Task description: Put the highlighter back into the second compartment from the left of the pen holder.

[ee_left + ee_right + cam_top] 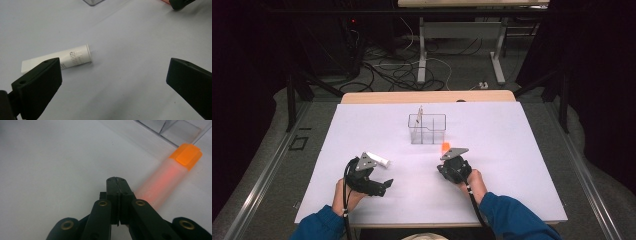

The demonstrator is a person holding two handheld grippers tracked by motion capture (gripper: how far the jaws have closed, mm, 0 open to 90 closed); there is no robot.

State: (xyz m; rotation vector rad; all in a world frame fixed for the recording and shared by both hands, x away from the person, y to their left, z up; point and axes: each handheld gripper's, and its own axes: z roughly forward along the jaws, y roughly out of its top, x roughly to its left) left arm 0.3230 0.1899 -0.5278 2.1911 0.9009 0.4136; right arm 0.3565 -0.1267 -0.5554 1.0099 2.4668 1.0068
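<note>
A white tube [72, 57] [378, 160] lies on its side on the white table [512, 150]. My left gripper [113, 66] [383, 185] is open wide just short of it, and its left jaw hides part of the tube. An orange-capped translucent tube [172, 167] [445, 146] lies flat on the table. My right gripper [117, 180] [452, 161] is shut, jaw against jaw with nothing between, and this tube runs alongside its right jaw. Whether the jaw touches it I cannot tell.
A clear plastic organiser [427, 129] with compartments stands at the table's middle, just beyond the orange cap, with a thin stick [420, 114] upright in it. Its corner [175, 130] shows near the cap. A second table and loose cables lie beyond the far edge.
</note>
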